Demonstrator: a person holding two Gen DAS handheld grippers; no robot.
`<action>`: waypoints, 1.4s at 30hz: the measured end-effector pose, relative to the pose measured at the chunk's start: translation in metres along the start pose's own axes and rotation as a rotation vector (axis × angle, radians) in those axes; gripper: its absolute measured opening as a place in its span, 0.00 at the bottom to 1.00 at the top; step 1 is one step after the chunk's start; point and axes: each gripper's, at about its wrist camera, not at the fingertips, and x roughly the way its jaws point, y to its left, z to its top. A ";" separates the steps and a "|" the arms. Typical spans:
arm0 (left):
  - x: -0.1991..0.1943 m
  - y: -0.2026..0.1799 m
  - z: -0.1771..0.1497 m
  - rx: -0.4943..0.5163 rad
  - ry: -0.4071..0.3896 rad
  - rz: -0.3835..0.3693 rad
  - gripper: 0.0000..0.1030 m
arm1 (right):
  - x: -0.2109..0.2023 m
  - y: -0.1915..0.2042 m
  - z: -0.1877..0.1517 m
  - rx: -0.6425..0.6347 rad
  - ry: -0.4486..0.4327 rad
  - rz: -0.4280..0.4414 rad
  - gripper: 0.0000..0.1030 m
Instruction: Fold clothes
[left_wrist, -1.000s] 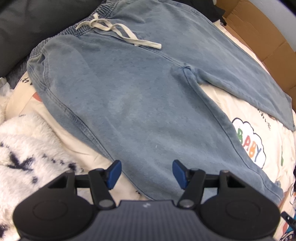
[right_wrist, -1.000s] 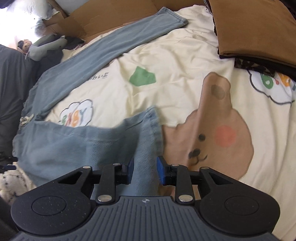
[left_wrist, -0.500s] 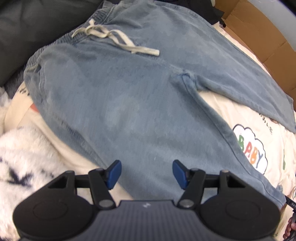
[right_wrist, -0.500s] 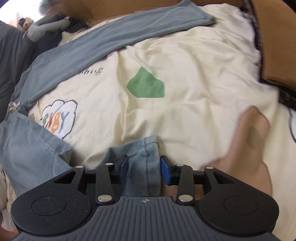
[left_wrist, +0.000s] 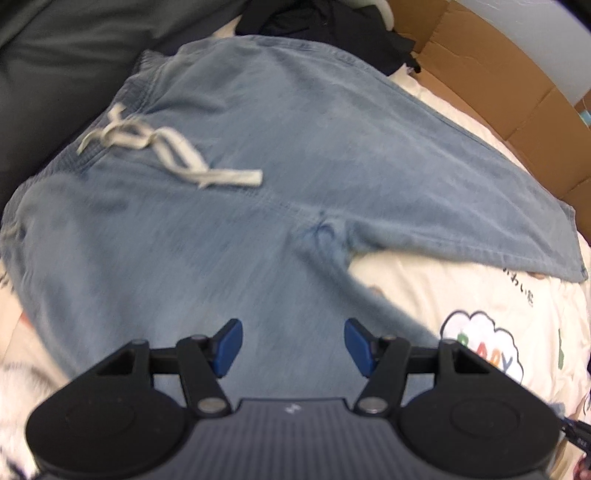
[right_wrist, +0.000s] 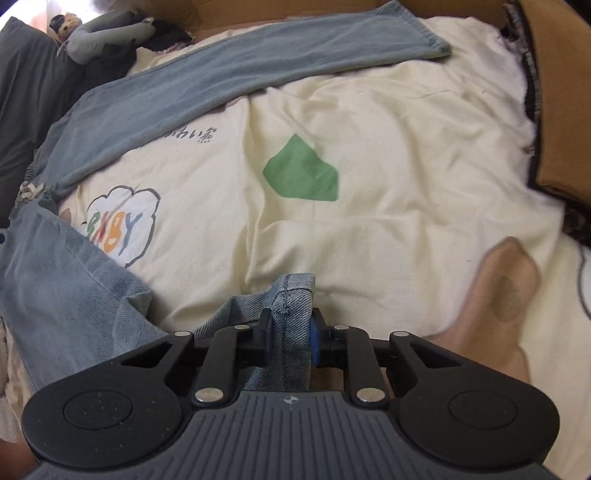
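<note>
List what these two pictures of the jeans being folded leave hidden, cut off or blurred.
- Left wrist view: near leg of the jeans smeared by motion blur; its hem hidden behind the left gripper.
- Right wrist view: waistband cut off at the left edge; cloth under the right gripper hidden by its body.

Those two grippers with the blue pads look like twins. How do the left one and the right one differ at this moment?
The left gripper stands open with nothing between its pads, hovering over the jeans; the right gripper has just closed and pinches the hem of one jeans leg. The left one is above the flat upper part near the drawstring; the right one is at the leg's far end on the cream blanket. Both point steeply downward.
</note>
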 end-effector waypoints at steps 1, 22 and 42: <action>0.004 -0.003 0.004 0.008 0.001 -0.002 0.62 | -0.006 -0.003 -0.002 0.013 -0.008 -0.011 0.17; 0.086 -0.038 0.062 -0.019 0.137 0.049 0.20 | -0.106 -0.027 -0.059 0.265 -0.109 -0.247 0.15; 0.108 -0.050 0.081 -0.039 0.198 0.070 0.35 | -0.048 -0.086 -0.067 0.449 -0.057 -0.221 0.27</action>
